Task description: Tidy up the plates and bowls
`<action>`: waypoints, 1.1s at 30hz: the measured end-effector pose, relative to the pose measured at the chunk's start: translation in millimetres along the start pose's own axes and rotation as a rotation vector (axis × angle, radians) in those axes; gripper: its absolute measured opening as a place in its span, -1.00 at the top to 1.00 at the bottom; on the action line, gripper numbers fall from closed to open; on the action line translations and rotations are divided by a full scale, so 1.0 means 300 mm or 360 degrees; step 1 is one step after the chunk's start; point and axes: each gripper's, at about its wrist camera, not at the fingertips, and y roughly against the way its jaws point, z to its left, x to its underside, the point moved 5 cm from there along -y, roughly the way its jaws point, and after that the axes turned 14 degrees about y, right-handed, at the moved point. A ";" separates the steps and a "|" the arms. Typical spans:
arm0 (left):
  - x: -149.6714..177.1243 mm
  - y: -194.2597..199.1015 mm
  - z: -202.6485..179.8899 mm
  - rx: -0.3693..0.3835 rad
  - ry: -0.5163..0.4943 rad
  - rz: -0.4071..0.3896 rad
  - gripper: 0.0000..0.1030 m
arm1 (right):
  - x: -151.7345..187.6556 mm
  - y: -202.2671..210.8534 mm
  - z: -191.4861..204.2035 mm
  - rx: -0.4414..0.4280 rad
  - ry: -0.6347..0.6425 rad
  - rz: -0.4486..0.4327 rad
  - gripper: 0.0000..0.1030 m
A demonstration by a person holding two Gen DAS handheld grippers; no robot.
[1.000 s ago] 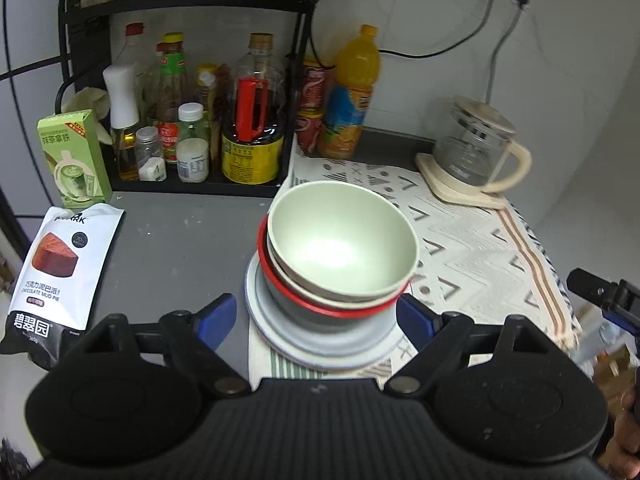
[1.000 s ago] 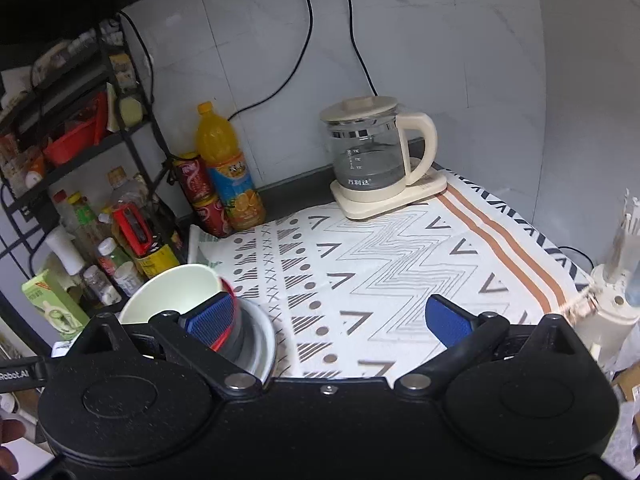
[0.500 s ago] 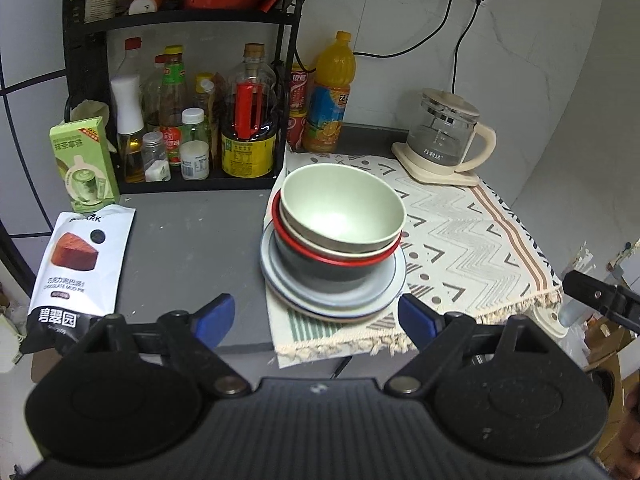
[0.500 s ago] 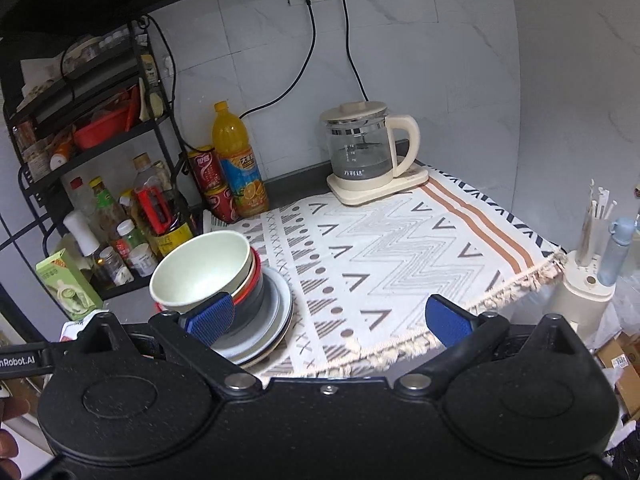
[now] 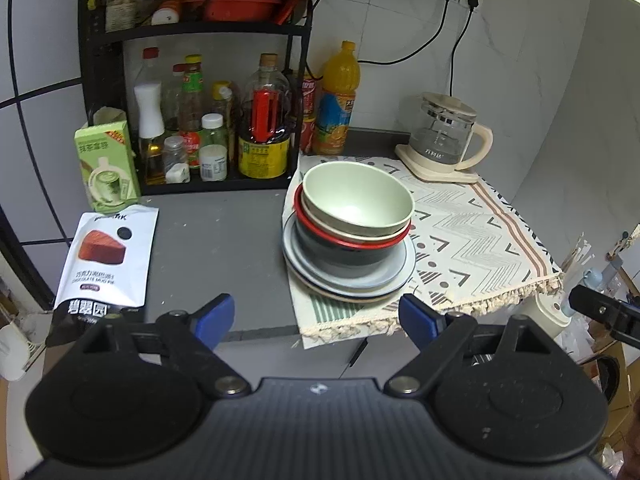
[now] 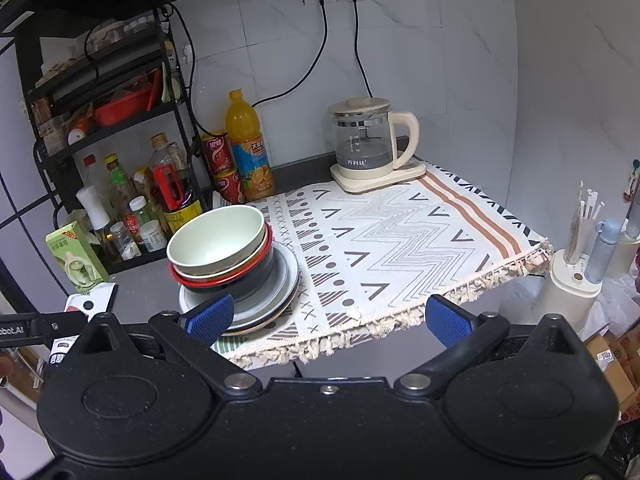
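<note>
Both the left gripper (image 5: 316,318) and right gripper (image 6: 328,316) hang wide open and empty; the stacked bowls (image 5: 356,204) sit tilted on plates (image 5: 348,276) beyond the fingers, so a nudge could topple them off the bench (image 5: 224,248)

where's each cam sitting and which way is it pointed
Left wrist: sits on the left gripper, angled down at the stack of bowls and plates and the spice rack; its own open blue-padded fingers show, empty.
Right wrist: sits on the right gripper, angled down over the patterned cloth toward the kettle; its open fingers show, empty.
Shared: the stack, kettle, orange drink bottle, rack and cloth; each view catches an edge of the other gripper.
</note>
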 end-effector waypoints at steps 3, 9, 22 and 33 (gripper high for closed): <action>0.013 0.008 0.020 -0.0008 0.0011 0.0007 -0.71 | 0.012 0.015 0.012 0.0001 -0.0010 0.0001 -1.00; 0.035 0.049 0.042 -0.0021 0.0015 -0.0014 -0.71 | 0.034 0.030 0.034 -0.0003 -0.0010 0.0007 -1.00; 0.035 0.067 0.069 -0.0034 0.0031 -0.0007 -0.71 | 0.037 0.038 0.076 -0.0065 0.0020 0.0022 -1.00; 0.036 0.060 0.070 -0.0033 0.0032 0.0012 -0.71 | 0.042 0.032 0.084 -0.0072 0.0018 0.0038 -1.00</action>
